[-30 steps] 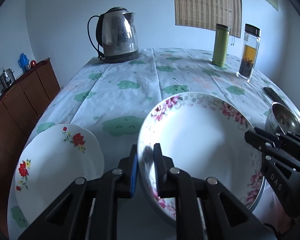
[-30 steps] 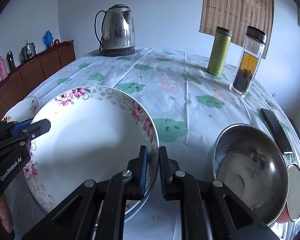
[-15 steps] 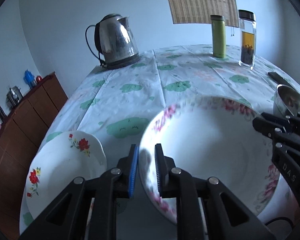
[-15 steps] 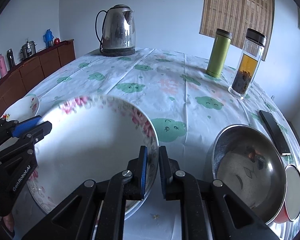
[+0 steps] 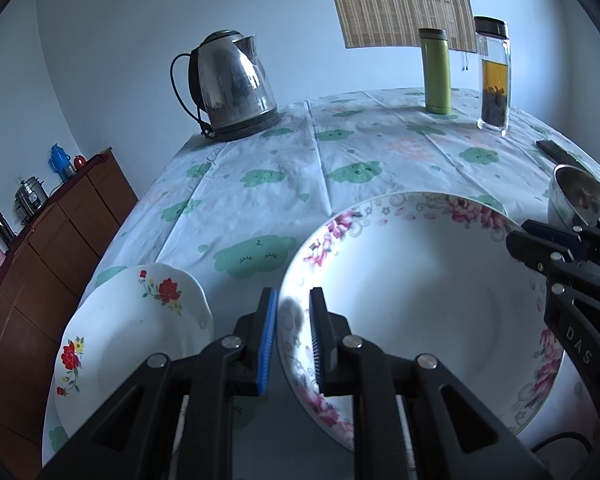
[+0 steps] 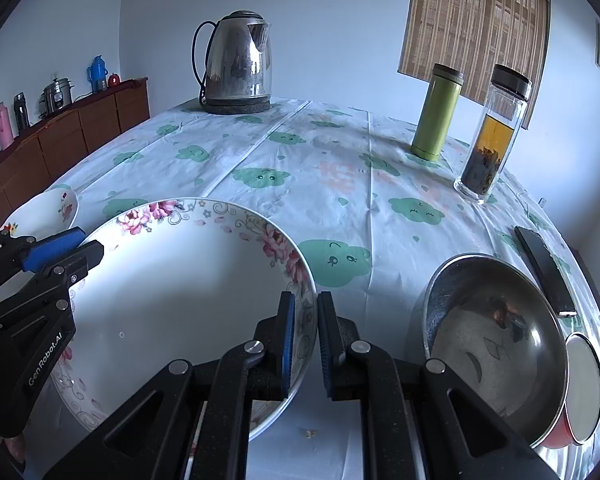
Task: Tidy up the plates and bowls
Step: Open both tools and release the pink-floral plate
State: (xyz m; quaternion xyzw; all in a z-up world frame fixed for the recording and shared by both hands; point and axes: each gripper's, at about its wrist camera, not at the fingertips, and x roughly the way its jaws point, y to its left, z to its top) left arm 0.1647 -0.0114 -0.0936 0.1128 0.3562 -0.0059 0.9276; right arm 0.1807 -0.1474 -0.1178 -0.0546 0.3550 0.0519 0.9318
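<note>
A large white bowl with pink flowers on its rim (image 5: 412,304) (image 6: 180,292) is held from both sides. My left gripper (image 5: 294,300) is shut on its left rim and shows in the right wrist view as black and blue fingers (image 6: 64,244). My right gripper (image 6: 304,304) is shut on the right rim, and its fingers (image 5: 540,240) also appear in the left wrist view. A smaller white plate with red flowers (image 5: 132,340) (image 6: 44,212) lies on the tablecloth left of the bowl. A steel bowl (image 6: 496,356) (image 5: 584,200) sits on the right.
A steel kettle (image 6: 238,68) stands at the far side, with a green flask (image 6: 436,116) and a glass tea bottle (image 6: 492,132) at the far right. A black flat device (image 6: 544,268) and a red-rimmed lid (image 6: 584,388) lie near the right edge. A wooden sideboard (image 5: 52,264) stands left.
The left gripper has rolled a little, and the flowered bowl's left side shifted with it. The right gripper has stayed where it was. Both grips are unchanged.
</note>
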